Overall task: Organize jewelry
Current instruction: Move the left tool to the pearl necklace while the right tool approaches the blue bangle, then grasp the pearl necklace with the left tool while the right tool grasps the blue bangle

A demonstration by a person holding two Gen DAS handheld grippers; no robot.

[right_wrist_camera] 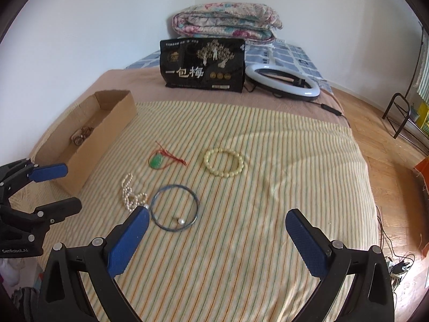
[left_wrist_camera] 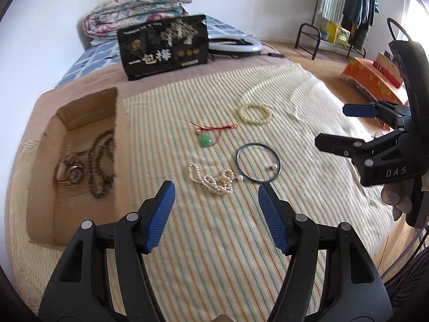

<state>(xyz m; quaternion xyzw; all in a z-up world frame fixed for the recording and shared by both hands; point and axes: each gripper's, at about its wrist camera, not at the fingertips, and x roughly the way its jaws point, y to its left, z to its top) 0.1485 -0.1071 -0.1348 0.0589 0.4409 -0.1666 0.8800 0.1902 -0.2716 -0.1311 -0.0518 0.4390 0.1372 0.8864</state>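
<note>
Pearl strand (left_wrist_camera: 211,181): small white beads, bunched in loose loops on the striped bedspread (left_wrist_camera: 268,228).
Blue hoop (left_wrist_camera: 258,162): thin ring with two pearls, touching the strand's right end.
Left gripper (left_wrist_camera: 215,197): jaws wide and empty; strand lies just ahead, between the tip lines.
Right gripper (right_wrist_camera: 217,224): jaws wide, nothing held; hoop lies near its left pad.
Cardboard box (left_wrist_camera: 45,166): left of the strand, holding dark bead strings.
</note>
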